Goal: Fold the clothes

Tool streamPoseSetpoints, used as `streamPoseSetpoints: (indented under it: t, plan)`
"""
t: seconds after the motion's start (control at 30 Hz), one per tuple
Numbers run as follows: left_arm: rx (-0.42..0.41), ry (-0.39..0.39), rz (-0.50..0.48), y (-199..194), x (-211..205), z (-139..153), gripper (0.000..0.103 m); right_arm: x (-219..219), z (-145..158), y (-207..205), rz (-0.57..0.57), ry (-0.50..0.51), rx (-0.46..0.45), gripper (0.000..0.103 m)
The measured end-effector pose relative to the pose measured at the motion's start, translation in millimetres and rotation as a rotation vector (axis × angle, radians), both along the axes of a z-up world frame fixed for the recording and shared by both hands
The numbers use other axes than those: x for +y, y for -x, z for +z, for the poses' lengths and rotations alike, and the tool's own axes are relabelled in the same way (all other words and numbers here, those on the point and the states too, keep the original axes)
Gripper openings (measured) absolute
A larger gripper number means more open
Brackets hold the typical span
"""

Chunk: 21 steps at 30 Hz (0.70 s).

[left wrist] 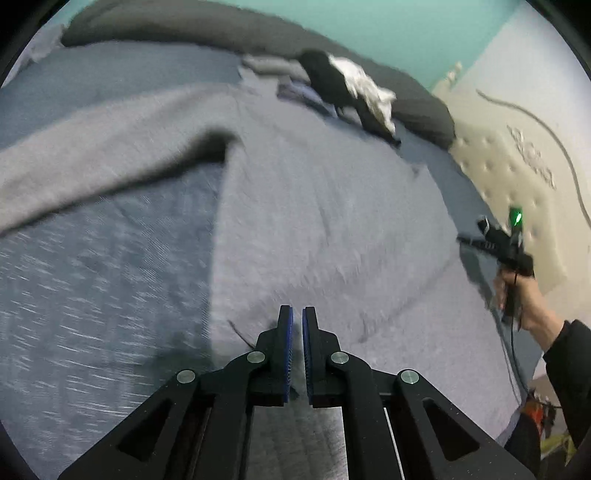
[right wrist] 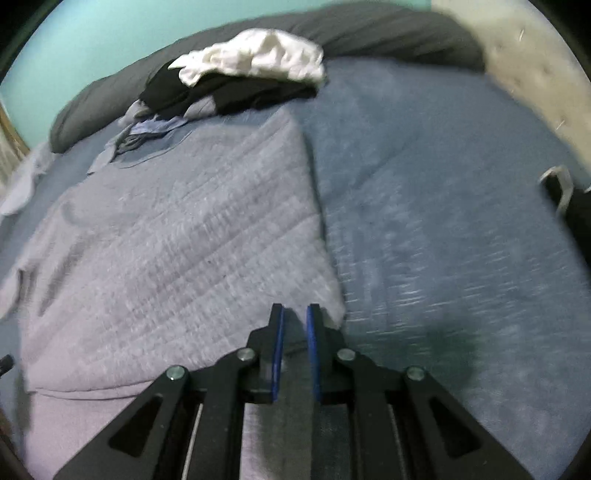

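Observation:
A light grey knitted sweater (left wrist: 314, 221) lies spread on the blue bed sheet (left wrist: 92, 295), one sleeve (left wrist: 92, 166) stretched out to the left. My left gripper (left wrist: 297, 321) hovers low over its near part with the pads almost touching; I cannot tell whether any cloth is pinched. In the right wrist view the same sweater (right wrist: 177, 240) ends in a corner right at my right gripper (right wrist: 295, 317), whose pads stand narrowly apart with grey cloth between them. The left wrist view shows that right gripper (left wrist: 476, 240) in a person's hand (left wrist: 524, 295), at the sweater's right edge.
A pile of black, white and pale blue clothes (right wrist: 240, 74) sits at the far side of the bed, against a dark grey duvet roll (right wrist: 388, 33). A cream tufted headboard (left wrist: 509, 173) with a cable borders the bed. Bare sheet (right wrist: 443, 221) lies right of the sweater.

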State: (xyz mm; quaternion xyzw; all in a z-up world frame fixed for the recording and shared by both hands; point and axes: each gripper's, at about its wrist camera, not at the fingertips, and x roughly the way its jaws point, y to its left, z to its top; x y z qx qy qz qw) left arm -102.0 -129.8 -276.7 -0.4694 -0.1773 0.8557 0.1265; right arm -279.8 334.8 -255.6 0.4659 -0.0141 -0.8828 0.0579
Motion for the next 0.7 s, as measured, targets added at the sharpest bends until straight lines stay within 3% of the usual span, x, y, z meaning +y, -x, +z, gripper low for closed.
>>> streamPoseSetpoints:
  t: [0.07,0.2,0.37,0.53,0.6,0.7]
  plan:
    - [-0.034,0.036,-0.003,2,5,-11,0.005,-6,11,-12,0.001,0.026,0.052,0.011]
    - [-0.029,0.024,0.024,0,0,-9,0.005,-26,30,-53,0.008,0.202,0.138,0.012]
    - [0.007,-0.028,0.137,-11,-25,6,0.006,-59,31,-96,0.063,0.409,0.146,0.012]
    - [0.001,-0.078,0.286,-20,-69,17,0.02,-81,18,-113,0.1,0.477,0.106,0.013]
    - [-0.007,-0.087,0.343,-22,-91,18,0.035,-79,11,-115,0.087,0.51,0.091,0.013]
    - [-0.023,-0.088,0.453,-27,-134,20,0.04,-75,3,-118,0.068,0.542,0.077,0.013]
